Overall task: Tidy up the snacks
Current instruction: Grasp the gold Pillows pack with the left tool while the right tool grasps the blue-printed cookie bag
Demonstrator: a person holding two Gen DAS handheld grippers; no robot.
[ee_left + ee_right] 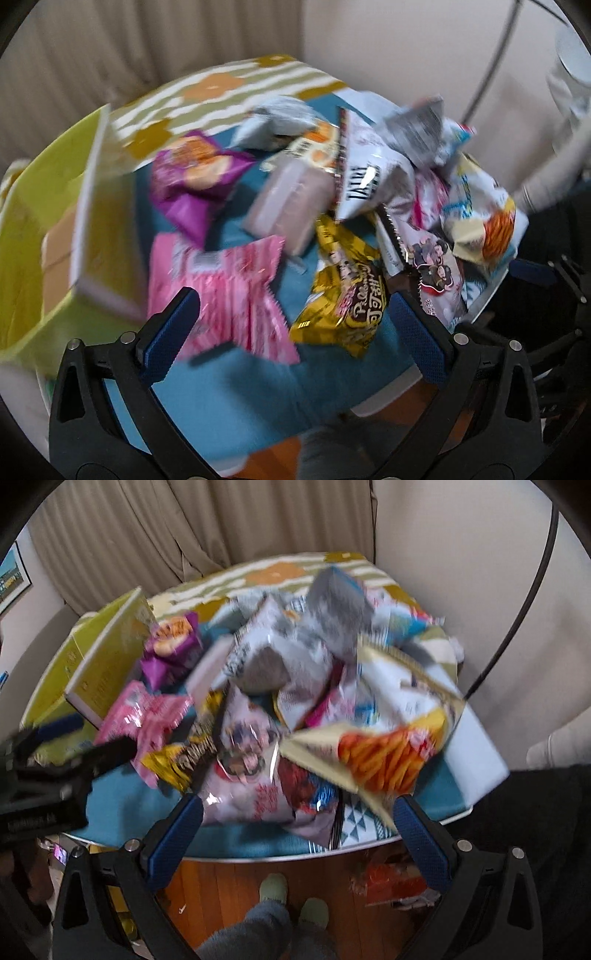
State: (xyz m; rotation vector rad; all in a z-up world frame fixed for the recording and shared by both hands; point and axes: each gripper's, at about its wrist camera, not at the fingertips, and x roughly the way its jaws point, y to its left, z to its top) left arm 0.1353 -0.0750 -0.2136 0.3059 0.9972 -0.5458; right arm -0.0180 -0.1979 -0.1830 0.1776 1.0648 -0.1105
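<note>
Sorting has hardly begun, as judged from the pile: snack packets [295, 701] are heaped loosely across the middle and right side of a round table [122, 812] covered by a teal cloth. A green box [44, 206] with its lid raised is seen at the table's left edge; only a brown carton [57, 258] can be made out inside it, so nearly every packet is left to be placed.

The left gripper [291, 332] is held with fingers spread wide and empty above the near edge, over a pink packet [229, 291] and a yellow packet [343, 295]. The right gripper [299, 830] is likewise spread and empty at the near edge, facing a white packet [258, 786] and a packet picturing orange sticks [380, 760].

Packets overlap and lean on one another, so a clean grasp of a single one is likely hindered. Both views are blurred. A curtain, a cable, a wooden floor and slippered feet are seen around the table.
</note>
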